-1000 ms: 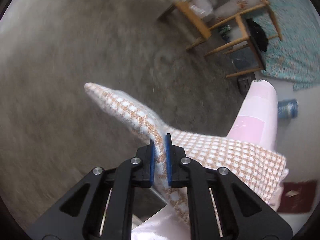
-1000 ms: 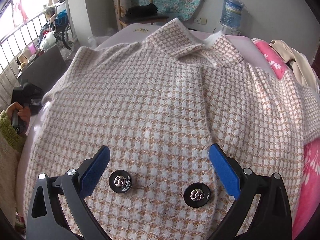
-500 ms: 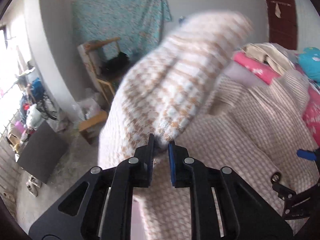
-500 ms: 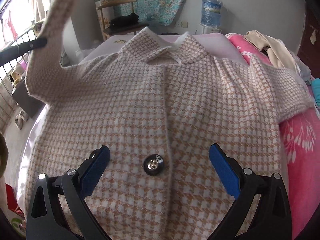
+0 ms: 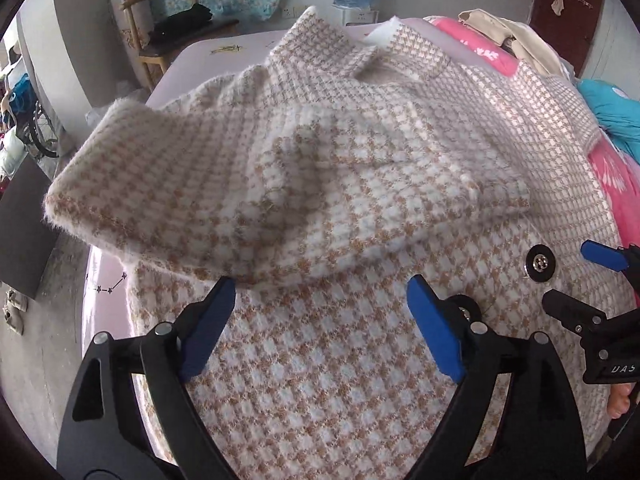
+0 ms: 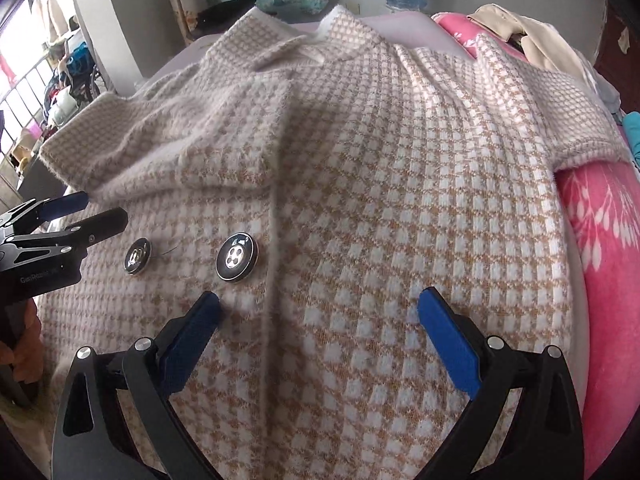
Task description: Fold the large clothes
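The coat (image 5: 360, 380) is viewed steeply downward, from close above, by both wrist cameras. Its buttoned front is shared, seen from the left and right.

Both tools are showing black plastic frames with triangular cut-outs and silver screw heads at the pivots. The left gripper (image 5: 320, 308) is wearing deep blue pads (image 5: 434, 332) on its fingers, and the right gripper (image 6: 320, 320) is carrying the same blue pads (image 6: 448, 344). Pale lettering is showing on each black body, too small to read surely.
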